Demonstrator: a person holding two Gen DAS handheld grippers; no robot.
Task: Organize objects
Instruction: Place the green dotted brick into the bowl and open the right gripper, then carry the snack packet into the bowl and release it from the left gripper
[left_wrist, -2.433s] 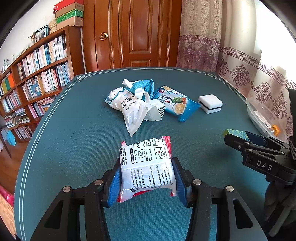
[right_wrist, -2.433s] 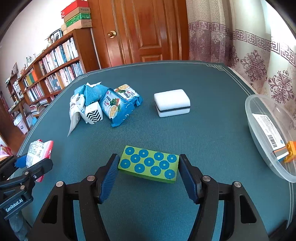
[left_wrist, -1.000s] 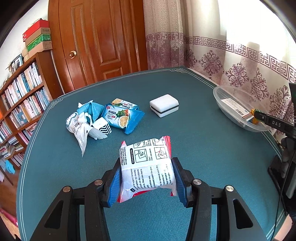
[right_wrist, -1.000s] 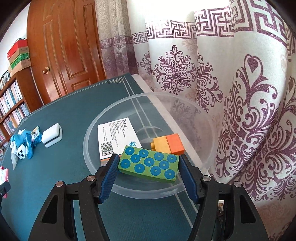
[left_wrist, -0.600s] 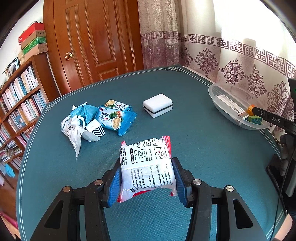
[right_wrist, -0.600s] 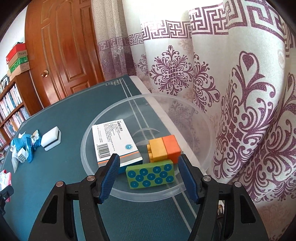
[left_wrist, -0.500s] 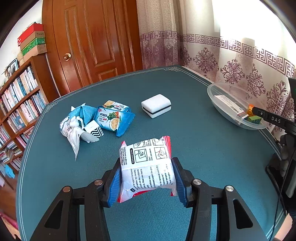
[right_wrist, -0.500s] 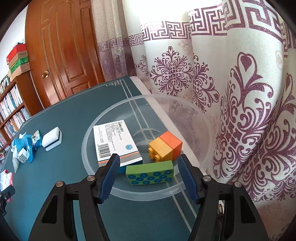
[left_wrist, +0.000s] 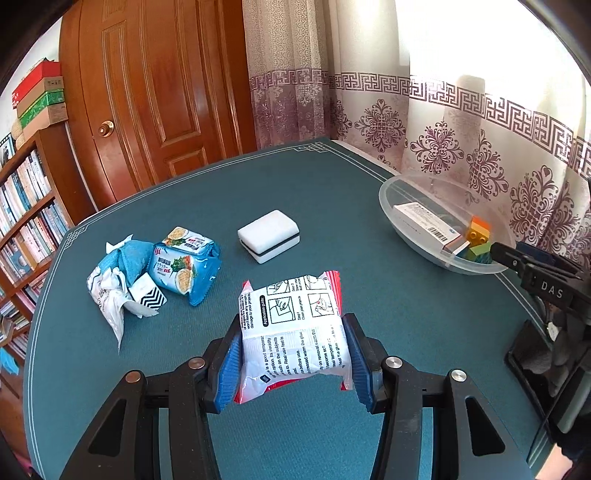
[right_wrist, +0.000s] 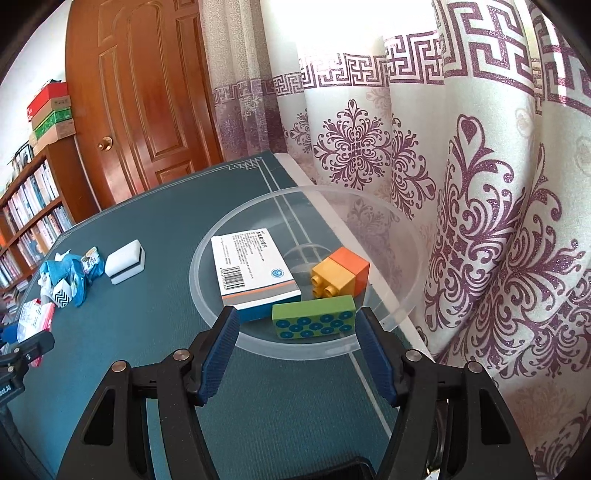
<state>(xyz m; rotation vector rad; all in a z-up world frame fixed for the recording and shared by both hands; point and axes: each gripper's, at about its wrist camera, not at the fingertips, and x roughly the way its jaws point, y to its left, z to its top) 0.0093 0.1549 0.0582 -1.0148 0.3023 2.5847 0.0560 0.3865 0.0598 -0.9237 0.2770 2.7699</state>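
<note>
Teal table (left_wrist: 332, 192), left gripper (left_wrist: 291, 363) clamping "Application guide" packet (left_wrist: 293, 332), "DAS"-marked right gripper (right_wrist: 295, 350) open, empty

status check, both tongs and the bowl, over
Left tongs shut on packet, over the table. Right tongs open, empty, at bowl rim. Green block in bowl with box. Path clear.

Bowl (right_wrist: 400, 295) at table (right_wrist: 147, 258) right edge holds box (right_wrist: 251, 273), two bricks (right_wrist: 314, 321) (right of box); packets (left_wrist: 155, 269), sponge (left_wrist: 268, 240) centre-left.

Both wrist views look down across one table (left_wrist: 332, 192), sharing the bowl (right_wrist: 207, 258)
</note>
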